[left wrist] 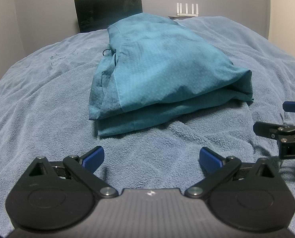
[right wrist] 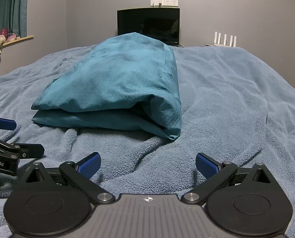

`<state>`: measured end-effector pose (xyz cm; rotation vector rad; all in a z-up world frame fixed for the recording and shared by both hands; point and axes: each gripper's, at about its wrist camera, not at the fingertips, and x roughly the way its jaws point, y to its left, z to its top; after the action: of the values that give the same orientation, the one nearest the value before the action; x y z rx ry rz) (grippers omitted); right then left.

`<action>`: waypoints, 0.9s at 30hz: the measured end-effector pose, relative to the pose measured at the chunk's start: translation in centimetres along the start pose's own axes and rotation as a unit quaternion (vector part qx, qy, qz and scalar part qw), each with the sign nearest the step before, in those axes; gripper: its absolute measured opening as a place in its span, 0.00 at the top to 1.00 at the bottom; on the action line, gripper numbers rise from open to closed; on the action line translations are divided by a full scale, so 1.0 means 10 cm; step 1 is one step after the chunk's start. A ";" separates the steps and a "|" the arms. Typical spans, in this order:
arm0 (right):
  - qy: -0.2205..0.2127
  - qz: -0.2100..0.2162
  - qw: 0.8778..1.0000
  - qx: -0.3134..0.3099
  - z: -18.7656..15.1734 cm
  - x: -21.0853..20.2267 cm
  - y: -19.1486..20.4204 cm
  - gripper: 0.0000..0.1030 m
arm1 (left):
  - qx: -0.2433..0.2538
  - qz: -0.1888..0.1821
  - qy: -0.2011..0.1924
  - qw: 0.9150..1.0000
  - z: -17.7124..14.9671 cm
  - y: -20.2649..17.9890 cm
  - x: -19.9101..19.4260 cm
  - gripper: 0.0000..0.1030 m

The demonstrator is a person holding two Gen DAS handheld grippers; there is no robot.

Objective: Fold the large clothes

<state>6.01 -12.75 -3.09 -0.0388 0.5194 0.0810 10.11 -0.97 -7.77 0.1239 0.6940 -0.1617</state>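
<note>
both empty grippers, left gripper (left wrist: 151,159) and right gripper (right wrist: 147,164), face folded garment (left wrist: 163,65).

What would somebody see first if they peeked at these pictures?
First, the teal garment, folded into a thick bundle in the middle of the blue fleecy blanket. Next, the left gripper and right gripper, both open and empty, just in front of it. Behind, a dark screen stands against the wall.
</note>
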 end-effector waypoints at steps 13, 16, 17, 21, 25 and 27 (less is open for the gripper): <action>0.002 0.000 1.000 0.000 -0.01 0.01 0.00 0.00 | -0.001 -0.001 0.000 1.000 0.00 0.00 0.01 0.00; 0.002 0.000 1.000 0.000 -0.01 0.01 0.00 0.00 | -0.001 0.000 0.000 1.000 0.00 0.00 0.01 0.00; 0.003 0.000 1.000 0.000 -0.01 0.01 0.00 0.00 | -0.001 0.000 0.000 1.000 0.00 0.00 0.01 0.00; 0.004 0.000 1.000 0.000 -0.01 0.01 0.00 0.00 | -0.001 0.000 0.000 1.000 0.00 -0.01 0.01 0.00; 0.005 0.000 1.000 -0.001 -0.01 0.02 -0.01 0.00 | -0.002 -0.006 -0.001 1.000 0.00 0.00 0.01 0.00; 0.006 0.001 1.000 -0.001 -0.01 0.02 -0.02 0.00 | -0.002 -0.008 -0.004 1.000 0.00 0.00 -0.01 0.00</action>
<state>6.12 -12.94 -3.30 -0.0406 0.5307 0.0829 10.05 -0.95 -7.77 0.1136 0.6885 -0.1760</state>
